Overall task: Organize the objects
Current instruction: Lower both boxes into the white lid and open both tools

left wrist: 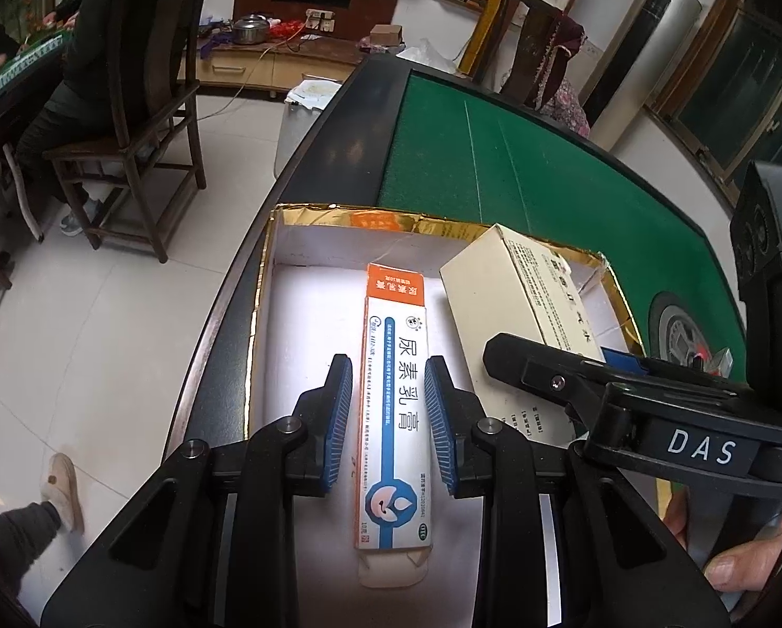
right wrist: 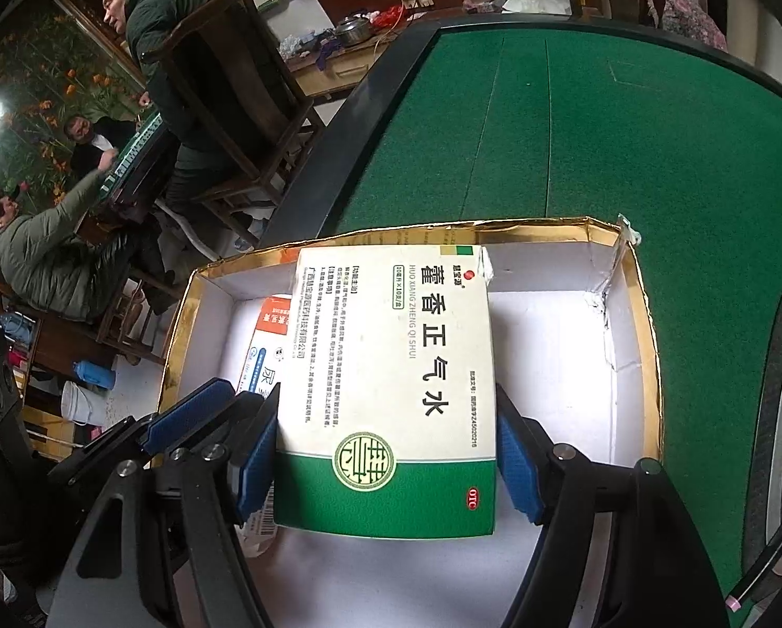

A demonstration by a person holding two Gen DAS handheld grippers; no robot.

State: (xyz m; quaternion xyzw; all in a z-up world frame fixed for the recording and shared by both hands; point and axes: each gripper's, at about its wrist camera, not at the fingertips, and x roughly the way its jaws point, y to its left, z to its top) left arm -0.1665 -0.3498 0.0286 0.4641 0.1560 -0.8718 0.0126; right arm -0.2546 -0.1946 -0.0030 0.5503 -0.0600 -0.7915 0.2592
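Ointment carton (left wrist: pixel 393 408), narrow, white and orange, lies flat on the white floor of the gold-rimmed tray (left wrist: pixel 286 240), between the blue pads of the left gripper (left wrist: pixel 388 424). Its long axis runs straight ahead along the fingers, the orange end pointing away and the opened flap end nearest the camera. The jaws stand narrowly apart with a thin gap on each side of the carton, so the pads do not press it.

Just right of those jaws, the right gripper (right wrist: pixel 391 450) straddles the green-and-white medicine box (right wrist: pixel 391 392), which also lies lengthwise ahead of the fingers, its green end near and its pale end at the tray's far wall. Its jaws stand wide; the left pad sits at the box's edge, while a sliver of space shows at the right pad.

Beyond the tray stretches the green felt table (right wrist: pixel 574 131), and farther off people sit at another table (right wrist: pixel 134 152).
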